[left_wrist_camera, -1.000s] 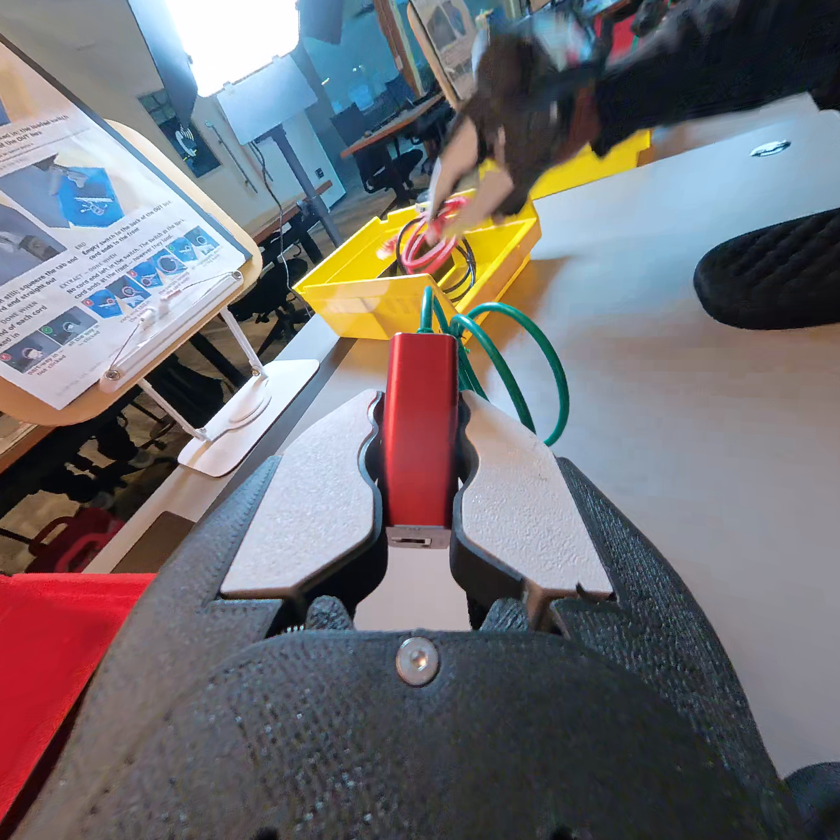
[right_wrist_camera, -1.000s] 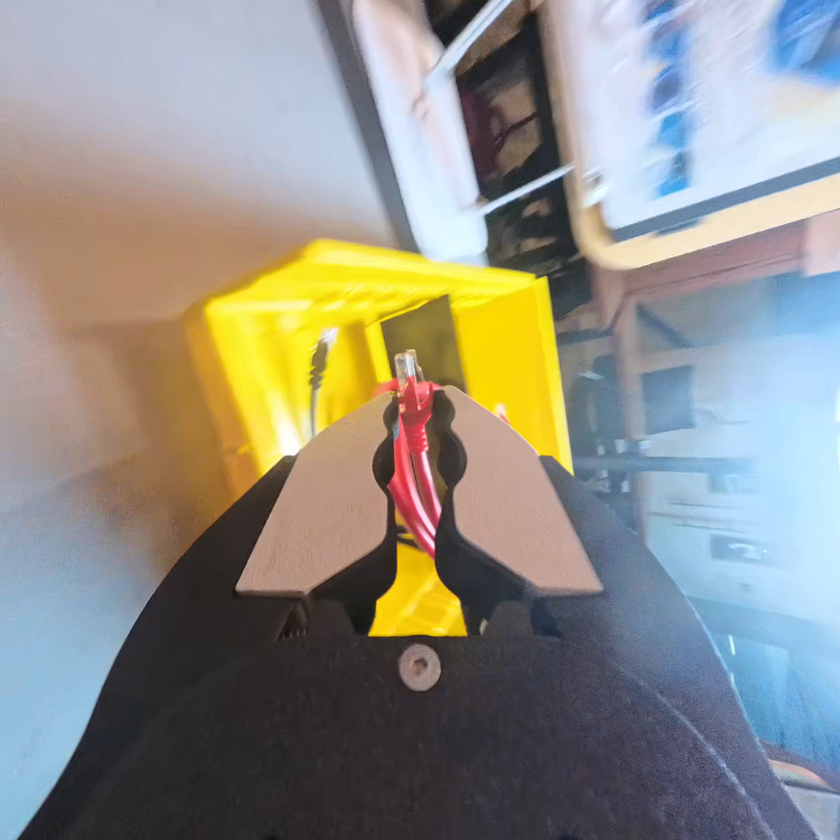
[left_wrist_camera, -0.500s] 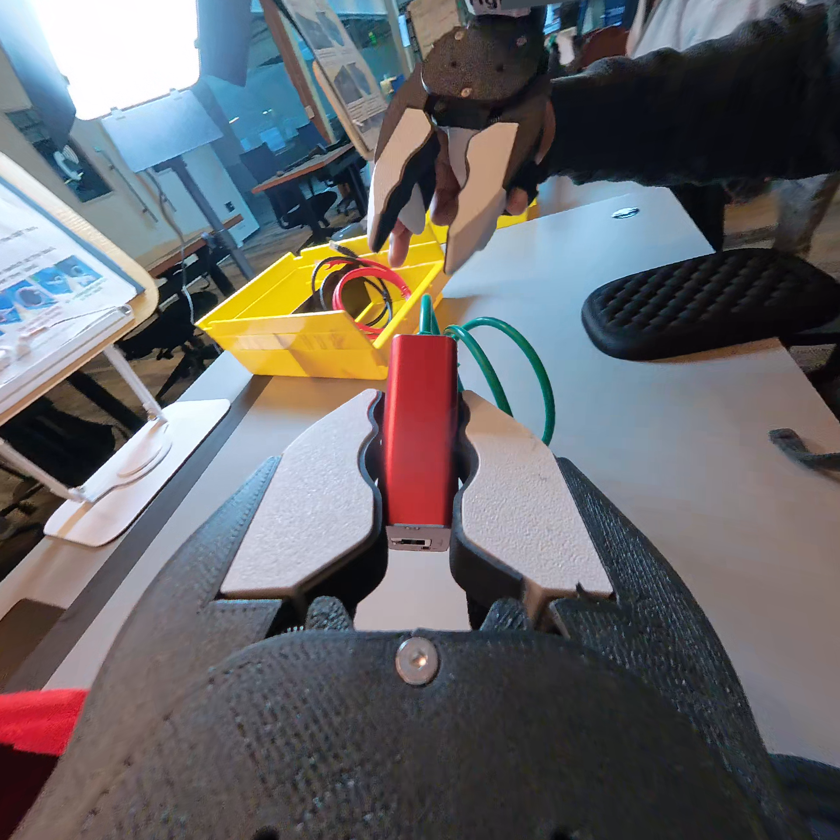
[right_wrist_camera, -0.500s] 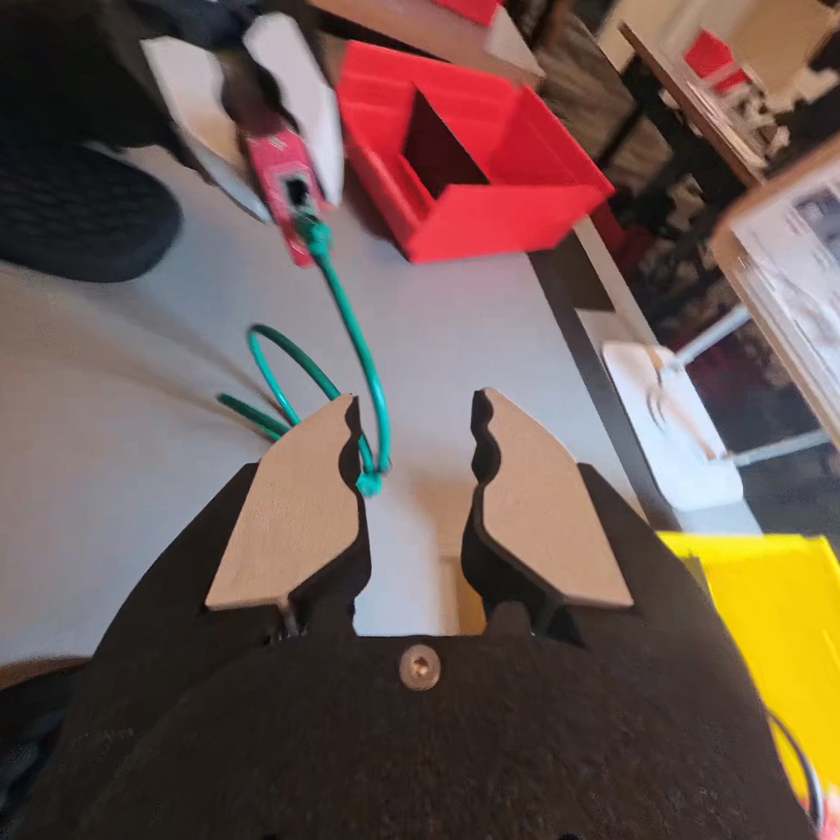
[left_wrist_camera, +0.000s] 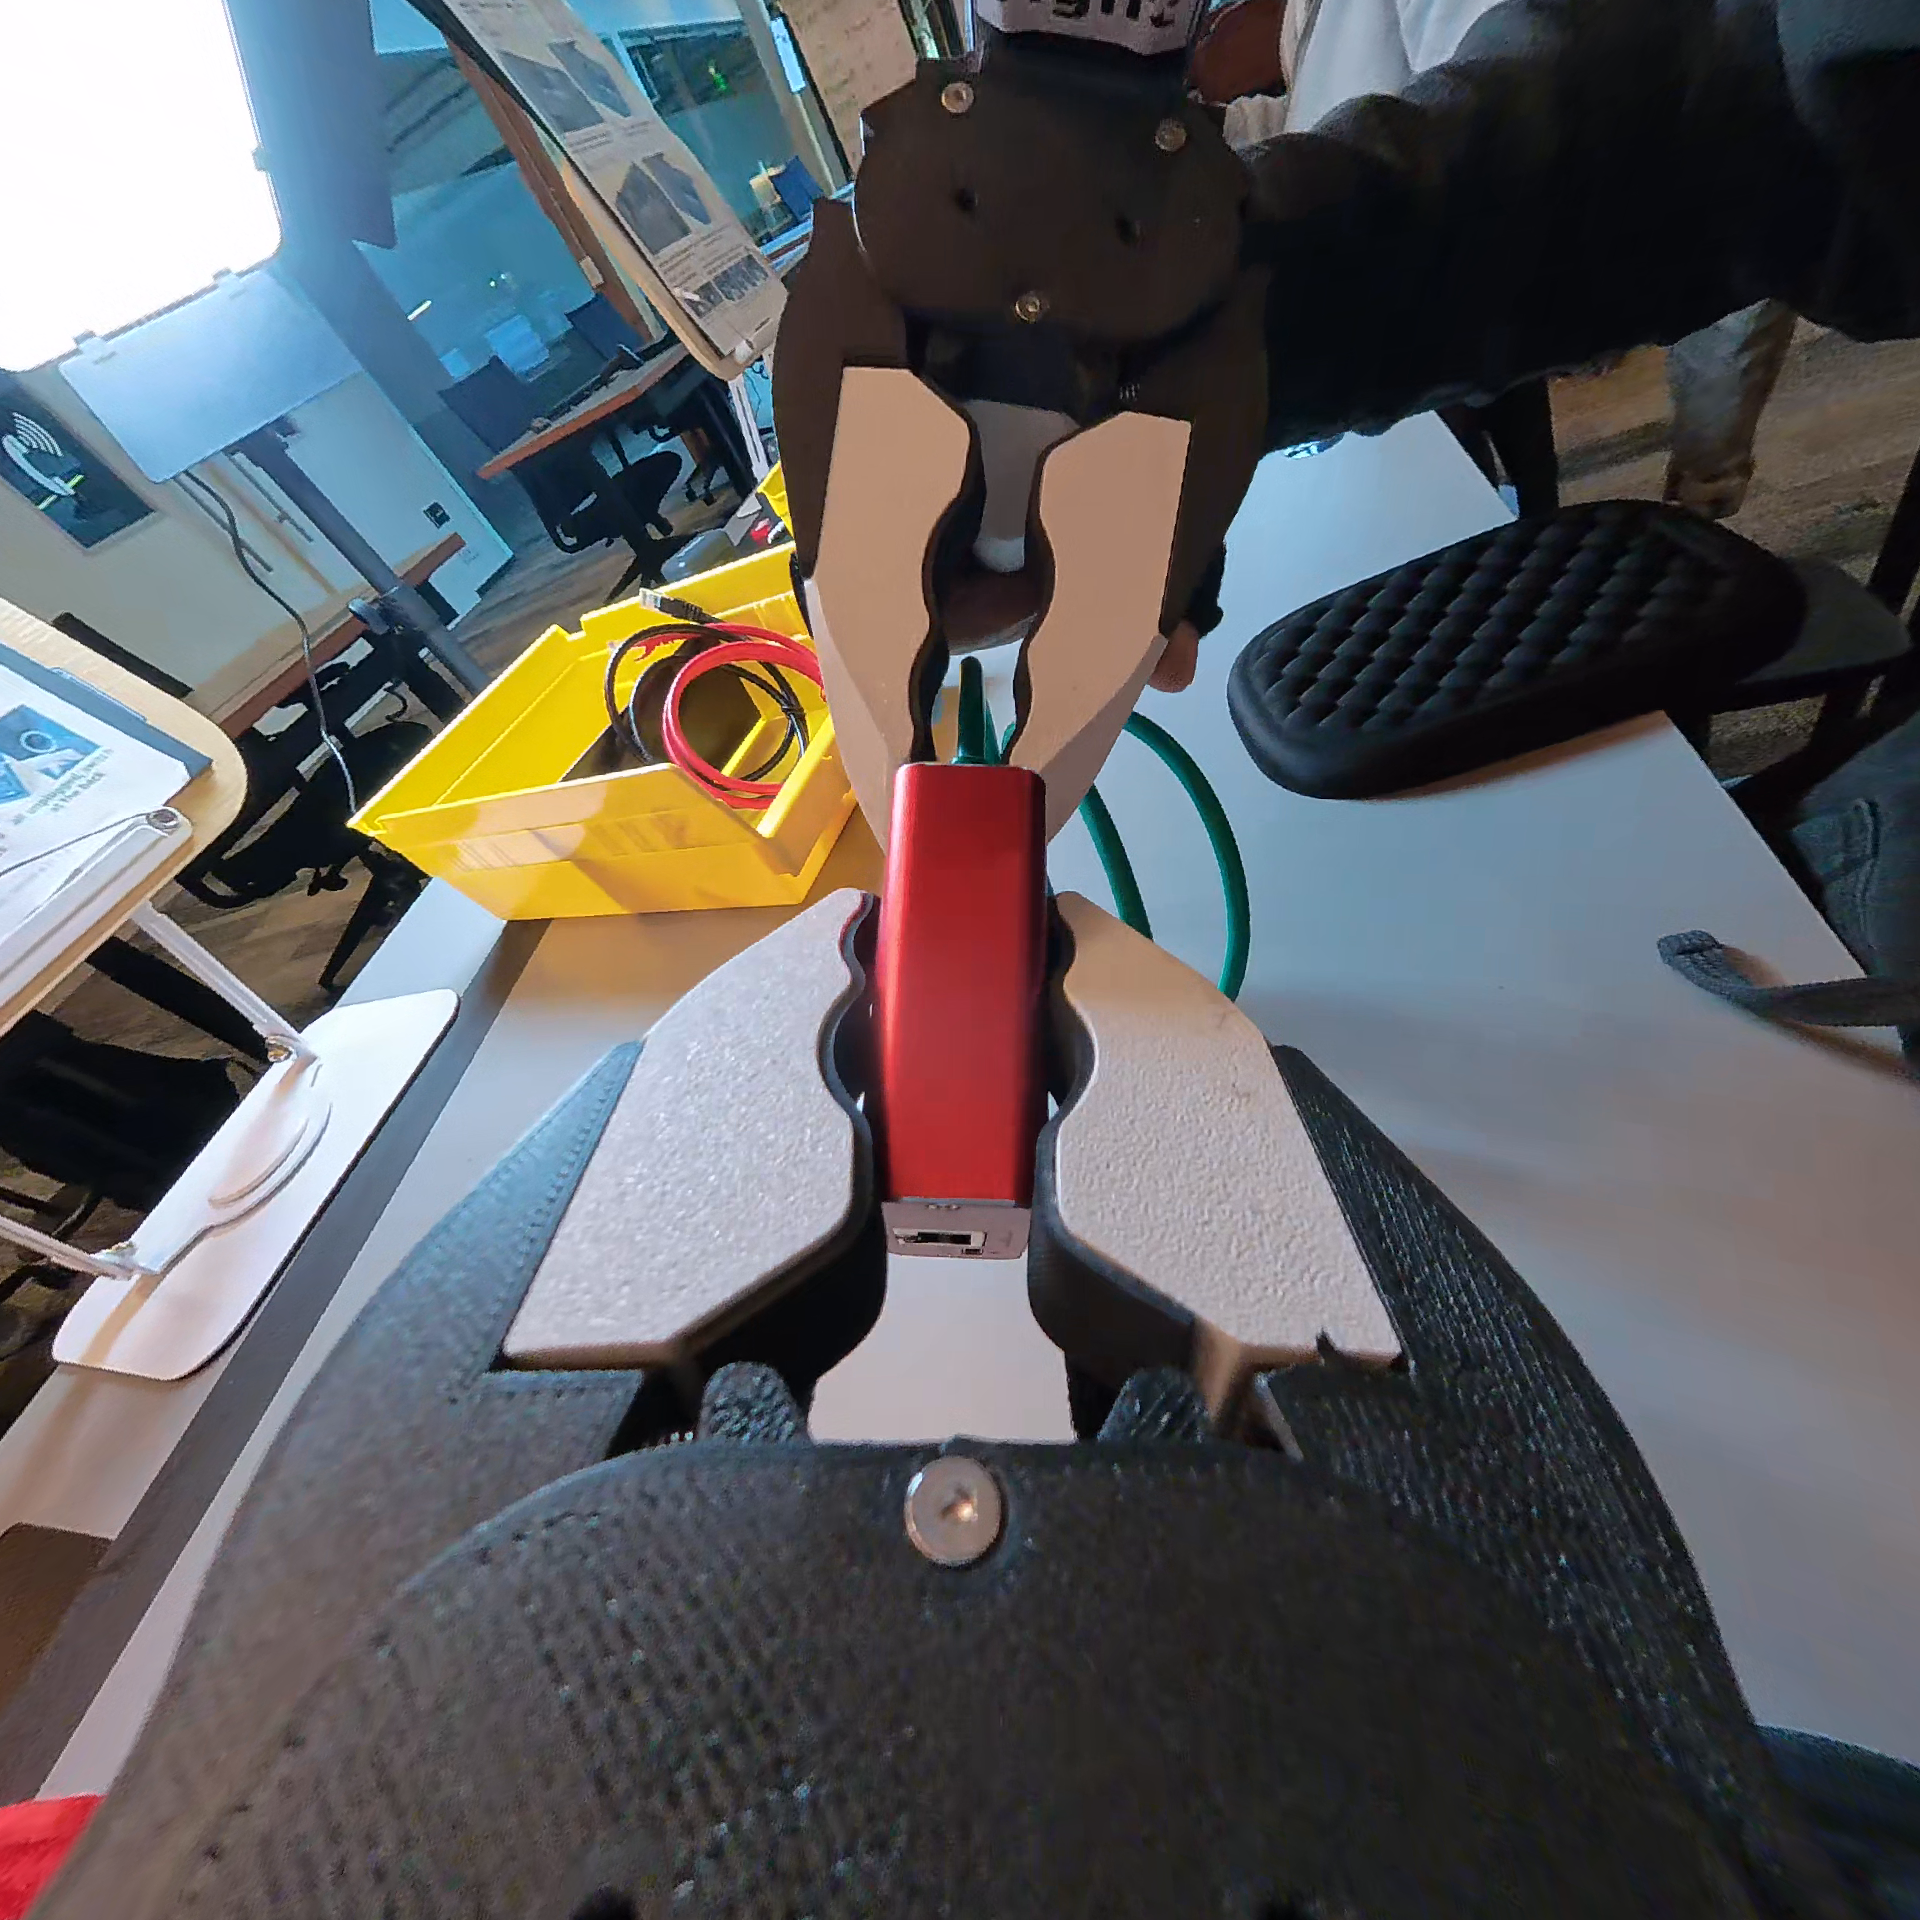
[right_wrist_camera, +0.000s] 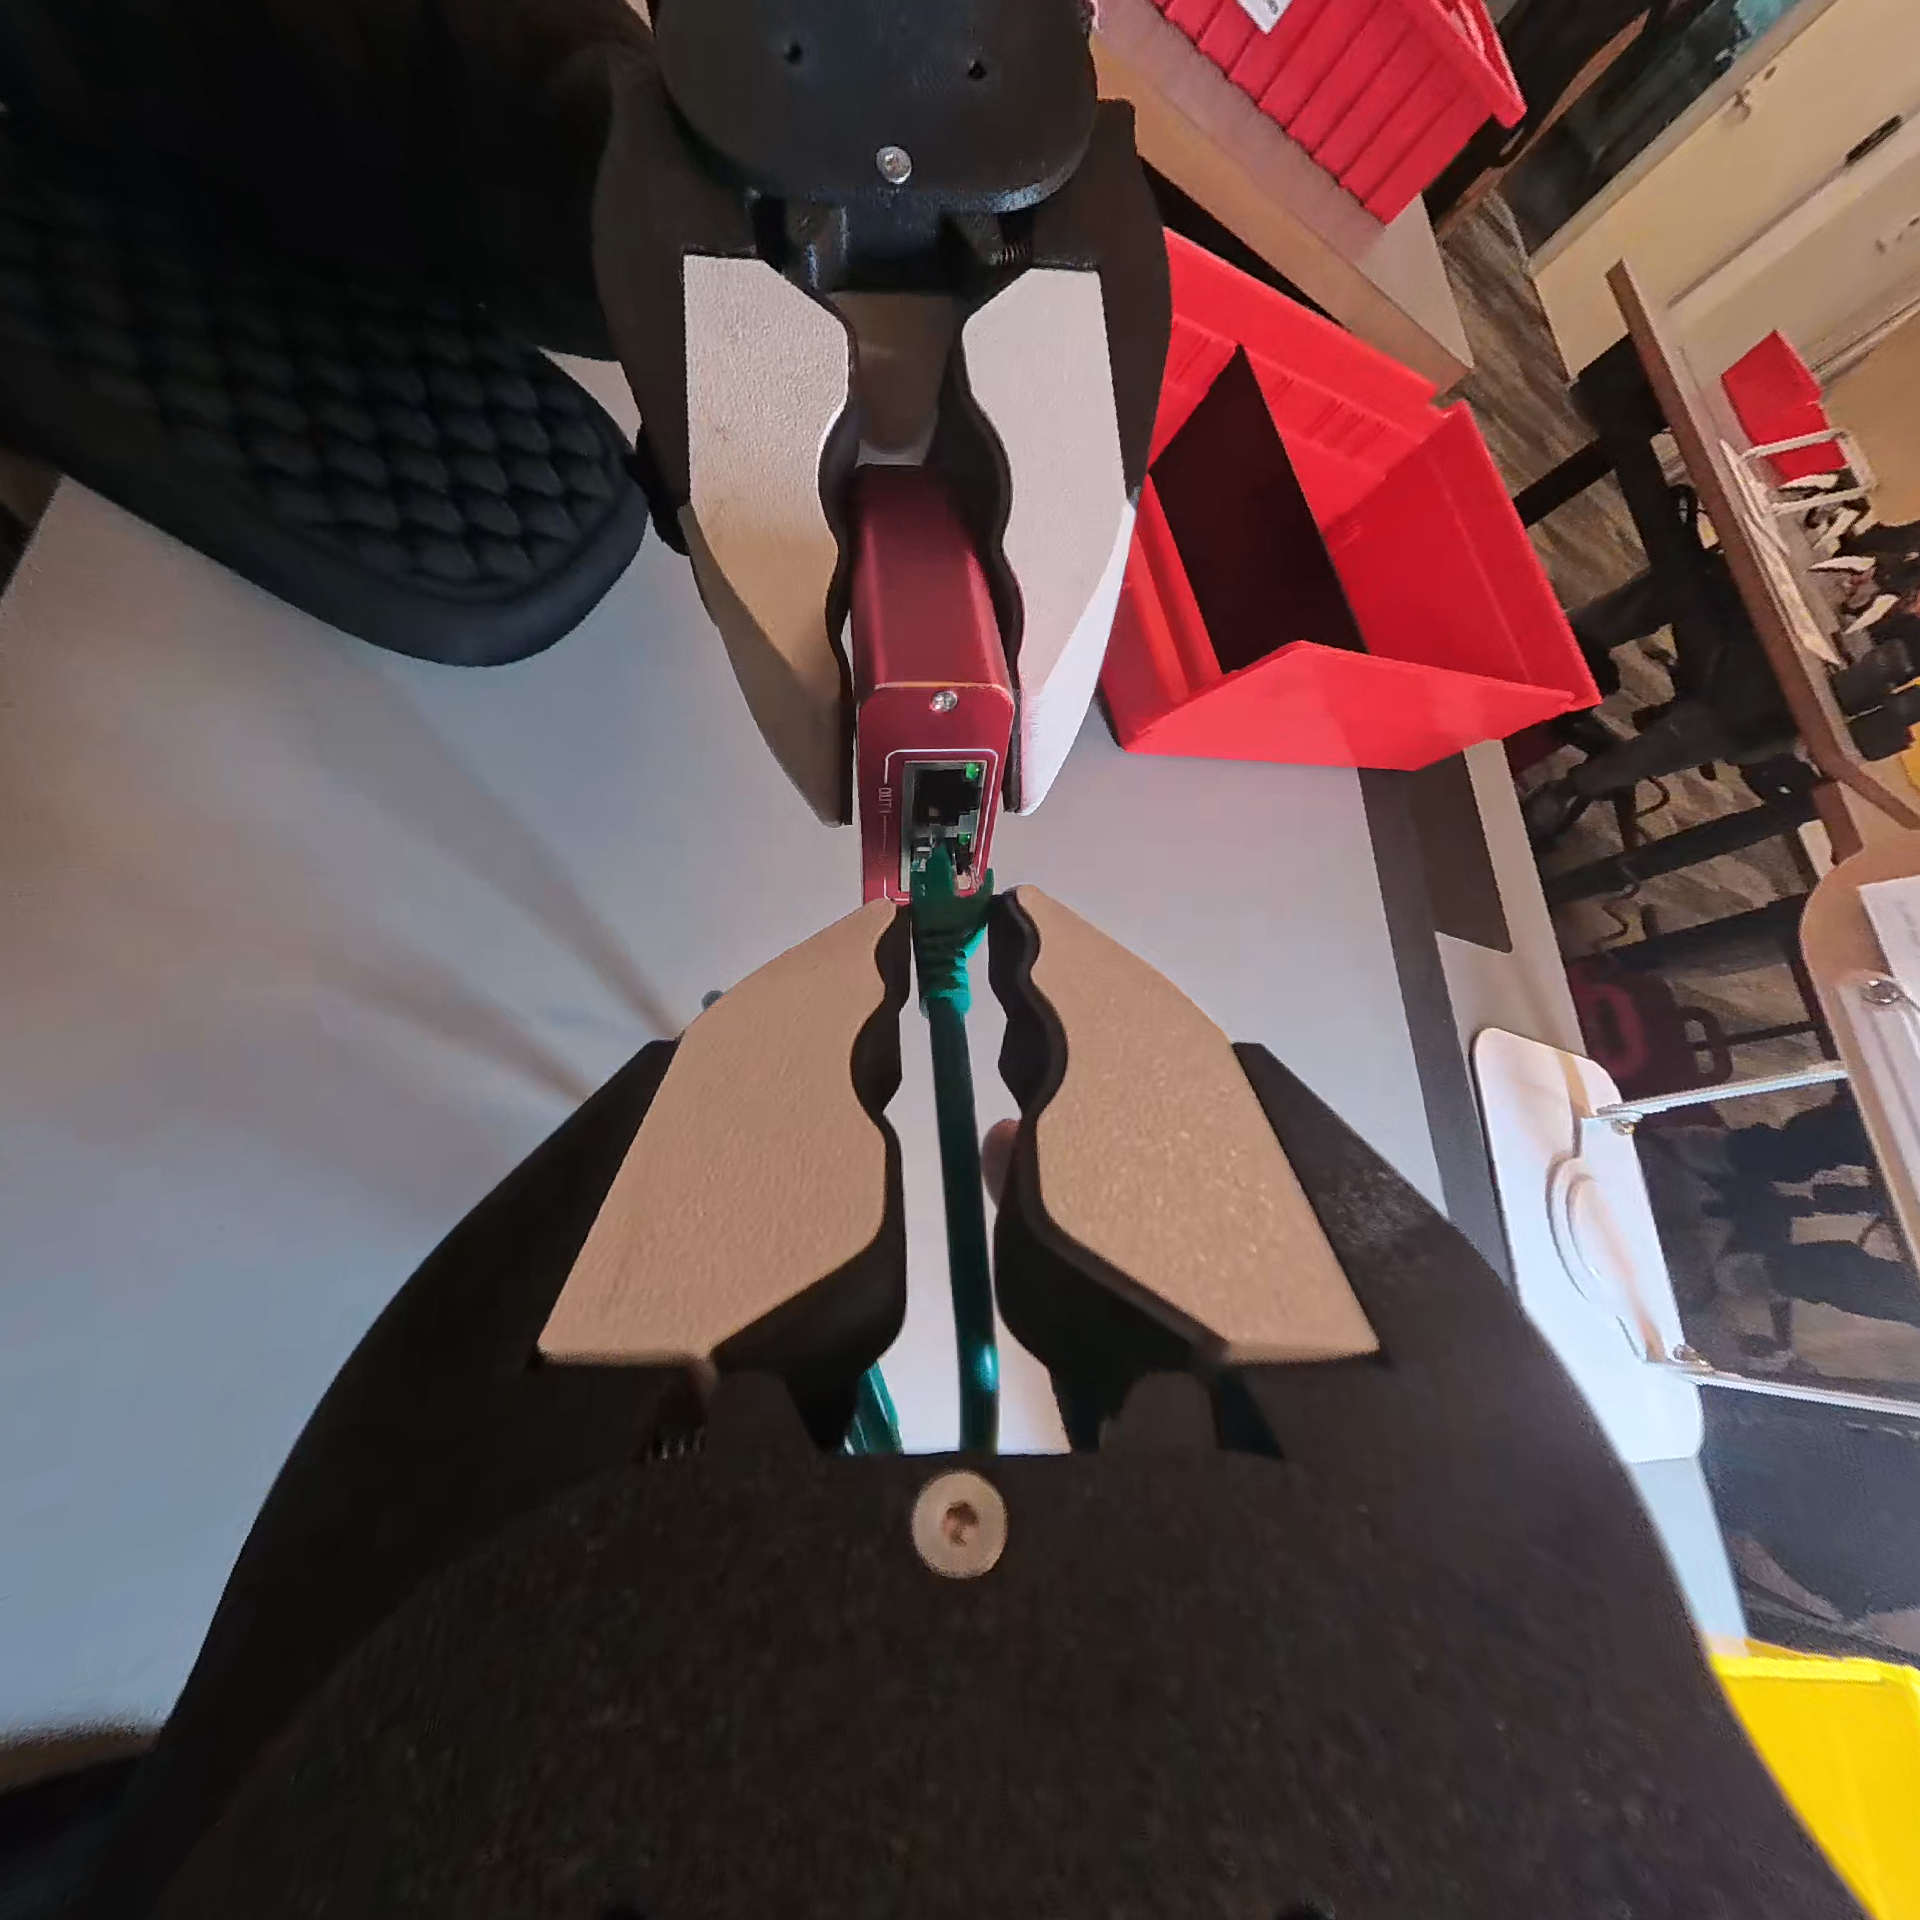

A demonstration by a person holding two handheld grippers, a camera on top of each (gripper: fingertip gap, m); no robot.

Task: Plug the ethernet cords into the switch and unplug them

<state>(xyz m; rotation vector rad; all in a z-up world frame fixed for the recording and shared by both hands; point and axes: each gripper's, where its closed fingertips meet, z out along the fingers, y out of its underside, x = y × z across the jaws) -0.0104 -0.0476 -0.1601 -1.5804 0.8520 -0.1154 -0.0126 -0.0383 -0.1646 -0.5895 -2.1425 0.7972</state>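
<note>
Above the desk, near its left edge, the left claw clamps the switch steady while the right claw, slightly apart, straddles the plugged-in green cord, likely to unplug it.

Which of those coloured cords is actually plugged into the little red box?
The green cord, seated in the red switch; the red cord and black cord lie coiled in the yellow bin.
</note>
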